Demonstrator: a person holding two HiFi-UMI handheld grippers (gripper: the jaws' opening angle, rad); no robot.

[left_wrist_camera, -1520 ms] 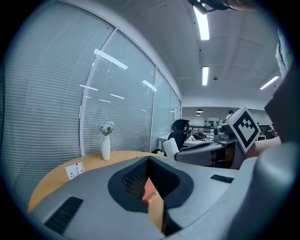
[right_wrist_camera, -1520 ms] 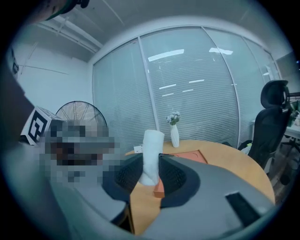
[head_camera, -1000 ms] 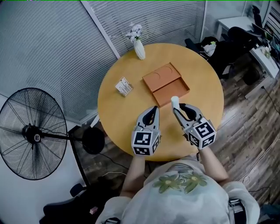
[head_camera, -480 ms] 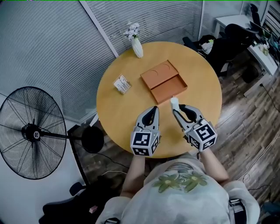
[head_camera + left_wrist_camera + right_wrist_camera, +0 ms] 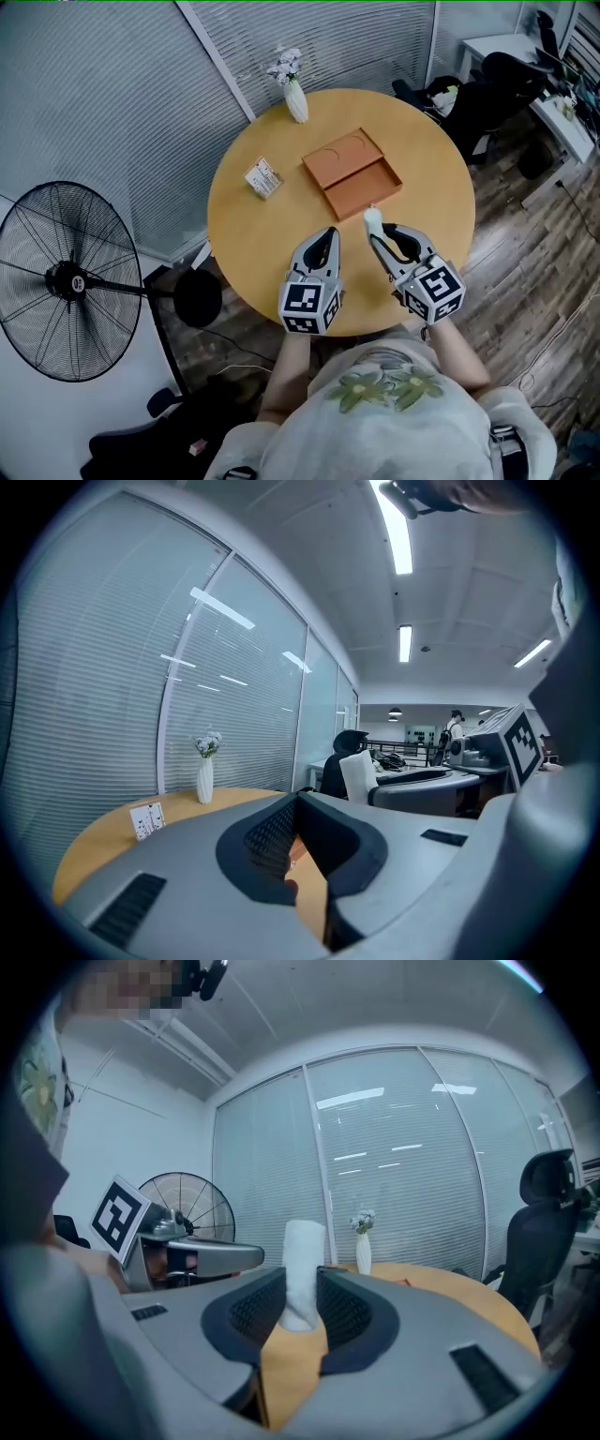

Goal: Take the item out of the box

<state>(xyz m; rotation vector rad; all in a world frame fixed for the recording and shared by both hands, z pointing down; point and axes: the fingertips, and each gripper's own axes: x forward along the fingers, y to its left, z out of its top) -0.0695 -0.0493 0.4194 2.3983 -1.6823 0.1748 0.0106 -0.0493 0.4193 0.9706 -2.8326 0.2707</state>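
The right gripper [image 5: 378, 232] holds the item [image 5: 372, 217], a small white roll. Its jaws are half closed and the pads press on the lower part of the roll from both sides, so the top stands up above them. The roll is in the air over the table [image 5: 248, 239], just beside the near corner of the box [image 5: 364, 195] and not inside it.

The left gripper [image 5: 326, 235] is beside the right one, over the near part of the table. Its jaws are together at the tips and nothing is between them.

I judge that the main step is done, because the item is already out of the box. What is left, I think, is only to put the roll down on the table and let it go.

The box lies open in the middle of the table and is orange-brown. Its near half is a flat tray and looks empty. Its far half [image 5: 337, 155] has two round hollows, and I see nothing in them.

Farther away, a card [image 5: 263, 180] and a vase [image 5: 296, 101] stand on the table, well apart from both grippers.
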